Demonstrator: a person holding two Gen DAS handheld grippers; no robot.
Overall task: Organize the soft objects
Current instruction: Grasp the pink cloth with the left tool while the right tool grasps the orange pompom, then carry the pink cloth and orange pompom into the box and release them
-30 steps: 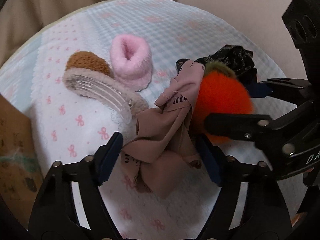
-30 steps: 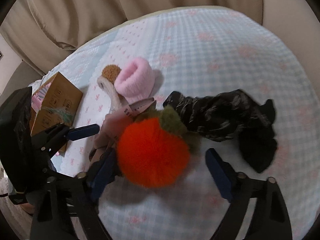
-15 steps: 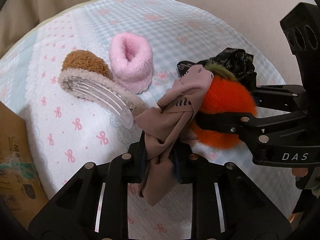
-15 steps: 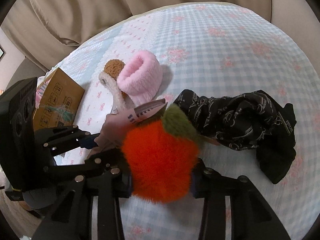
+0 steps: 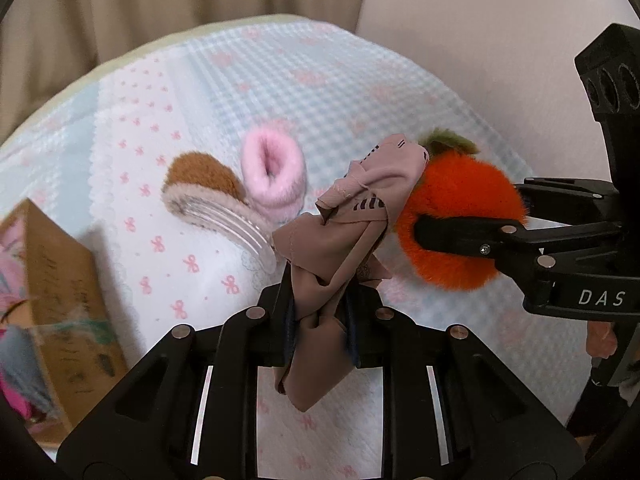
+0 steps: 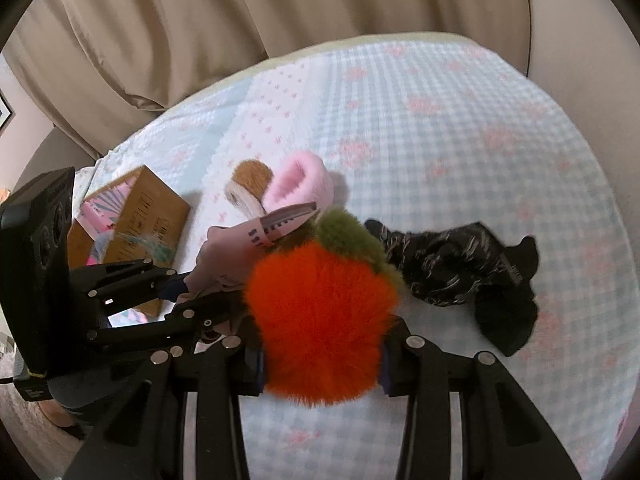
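Note:
My left gripper point(image 5: 320, 320) is shut on a dusty-pink cloth point(image 5: 344, 232) and holds it above the bed; the cloth also shows in the right wrist view point(image 6: 240, 248). My right gripper point(image 6: 320, 356) is shut on a fluffy orange plush with a green top point(image 6: 320, 312), lifted off the bed; it also shows in the left wrist view point(image 5: 460, 216), right beside the cloth. A pink fuzzy bootie point(image 5: 276, 176) and a brown fuzzy slipper point(image 5: 204, 192) lie on the bed. A black patterned cloth point(image 6: 460, 272) lies to the right.
The bed has a light blue checked cover point(image 6: 440, 120) with pink bows. A cardboard box point(image 5: 60, 300) with soft items inside stands at the left edge; it also shows in the right wrist view point(image 6: 140, 220). Beige curtains point(image 6: 200, 20) hang behind the bed.
Both grippers closed from open, the left on the pink cloth and the right on the orange plush. Both then lifted their loads off the bed and drew back.

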